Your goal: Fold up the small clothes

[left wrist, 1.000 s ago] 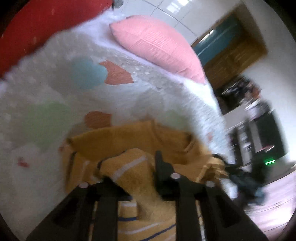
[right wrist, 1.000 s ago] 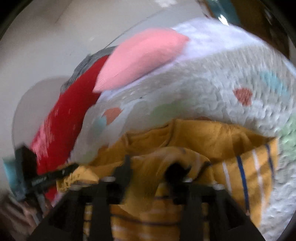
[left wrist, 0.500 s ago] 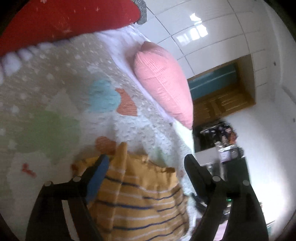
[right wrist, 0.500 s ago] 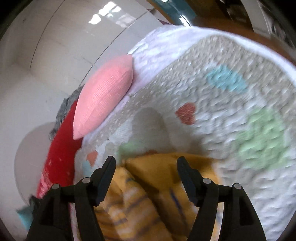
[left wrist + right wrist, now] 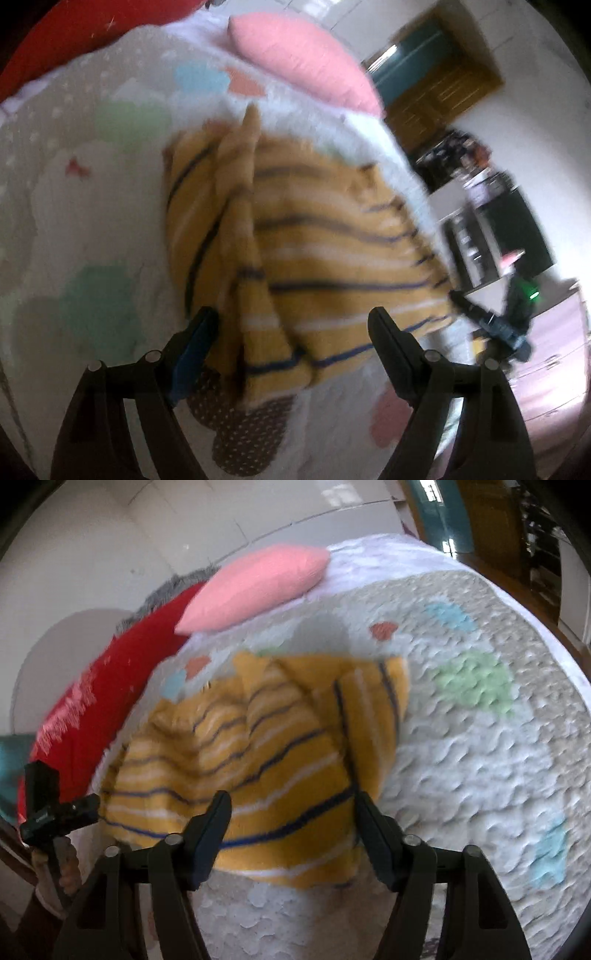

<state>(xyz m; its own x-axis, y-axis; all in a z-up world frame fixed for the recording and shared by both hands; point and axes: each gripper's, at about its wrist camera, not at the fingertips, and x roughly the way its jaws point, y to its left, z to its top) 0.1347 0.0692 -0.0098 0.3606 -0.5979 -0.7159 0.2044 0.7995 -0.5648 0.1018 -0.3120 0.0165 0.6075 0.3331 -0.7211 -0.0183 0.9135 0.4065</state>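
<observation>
While both tools gape, striped sweater rests on quilt.

A second ago I had both hand-held grippers pinched on the yellow striped sweater. Now my left hand-held gripper and right hand-held gripper stand spread and empty, pulled back, and the sweater lies folded on the bed's quilt.
</observation>
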